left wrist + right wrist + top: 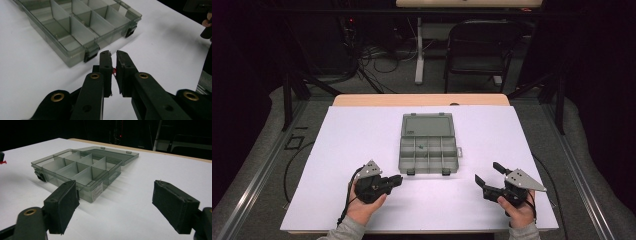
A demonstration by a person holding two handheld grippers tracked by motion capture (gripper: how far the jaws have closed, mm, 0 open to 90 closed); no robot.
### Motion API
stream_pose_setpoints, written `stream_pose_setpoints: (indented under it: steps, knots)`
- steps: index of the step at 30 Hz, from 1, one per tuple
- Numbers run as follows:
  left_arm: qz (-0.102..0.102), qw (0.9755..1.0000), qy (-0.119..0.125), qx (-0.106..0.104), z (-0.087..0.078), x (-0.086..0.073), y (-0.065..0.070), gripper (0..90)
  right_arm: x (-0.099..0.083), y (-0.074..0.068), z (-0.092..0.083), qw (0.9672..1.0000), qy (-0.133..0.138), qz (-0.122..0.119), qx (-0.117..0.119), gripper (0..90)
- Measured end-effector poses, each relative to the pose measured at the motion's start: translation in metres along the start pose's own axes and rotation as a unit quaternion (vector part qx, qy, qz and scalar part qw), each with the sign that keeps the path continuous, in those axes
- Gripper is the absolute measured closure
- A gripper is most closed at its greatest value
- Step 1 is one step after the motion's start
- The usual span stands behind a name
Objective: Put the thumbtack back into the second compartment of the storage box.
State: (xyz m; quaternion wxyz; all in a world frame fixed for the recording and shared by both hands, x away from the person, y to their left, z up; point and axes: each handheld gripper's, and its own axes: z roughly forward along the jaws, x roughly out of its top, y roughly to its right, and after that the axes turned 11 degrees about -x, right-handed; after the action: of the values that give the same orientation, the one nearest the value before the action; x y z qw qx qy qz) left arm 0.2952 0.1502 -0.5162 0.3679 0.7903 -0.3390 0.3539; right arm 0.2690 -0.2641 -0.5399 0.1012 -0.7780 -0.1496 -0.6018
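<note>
Because its jaws are nearly together on a tiny red piece [114, 72], the left gripper [113, 55] looks to be carrying that part toward the box [429, 145], which sits open in the middle of the white board [342, 150] with its lid laid flat behind it. Pinched that tightly, the piece shows as no more than a sliver between the pads; I cannot tell its shape or what it is. Its likely home is one of the compartments, and the box's front latches face the person, so the tray is easy to reach from the near side. One small dark speck [420, 147] lies in a middle compartment; from above it is too small to name.

Off to the other side, the right gripper [490, 172] rests near the board's front edge, well apart from the box, jaws wide and holding nothing, probably just waiting its turn. From its own camera a red fleck [2, 162] shows at the far left edge, cut off by the frame, likely the same piece.

Behind the table [422, 99] the room is dark: a chair [479, 45], a desk leg and loose cables can be made out, little else.
</note>
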Motion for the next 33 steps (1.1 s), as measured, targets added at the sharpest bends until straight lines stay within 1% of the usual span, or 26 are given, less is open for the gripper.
stream_pose_setpoints:
  steps: [2, 7, 9, 14, 17, 18, 23, 28, 33]
  knots:
    - [-0.001, 1.0000, 0.004, 0.000, 0.000, 0.008, -0.001, 83.6, 0.000, -0.001, 0.000, 1.0000, -0.001, 0.000, 0.002, 19.5]
    - [0.012, 0.9999, 0.007, -0.002, -0.003, 0.031, -0.002, 83.7, 0.000, -0.001, -0.001, 1.0000, 0.001, -0.001, 0.002, 19.5]
    - [0.016, 0.9998, 0.007, 0.001, -0.004, 0.039, -0.003, 83.7, 0.000, 0.000, -0.001, 1.0000, 0.000, -0.002, 0.001, 19.5]
    - [0.016, 0.9998, 0.008, 0.005, 0.000, 0.057, -0.009, 83.7, 0.000, -0.001, 0.000, 1.0000, 0.001, -0.001, 0.002, 19.5]
    - [0.012, 0.9998, 0.011, 0.008, 0.003, 0.065, -0.012, 83.7, 0.000, -0.001, 0.000, 1.0000, 0.001, 0.000, 0.002, 19.5]
    - [0.017, 0.9998, 0.010, 0.010, 0.004, 0.068, -0.013, 83.7, 0.000, -0.001, 0.000, 1.0000, 0.001, -0.001, 0.002, 19.6]
    - [0.020, 0.9996, 0.011, 0.015, 0.011, 0.082, -0.019, 83.7, 0.000, 0.000, 0.000, 1.0000, 0.000, -0.001, 0.002, 19.5]
    - [0.014, 0.9996, 0.011, 0.021, 0.019, 0.094, -0.028, 83.7, 0.000, -0.001, 0.000, 1.0000, -0.001, -0.001, 0.003, 19.5]
    - [0.007, 0.9995, 0.012, 0.030, 0.027, 0.102, -0.037, 83.7, 0.000, 0.000, 0.000, 1.0000, 0.001, -0.001, 0.003, 19.5]
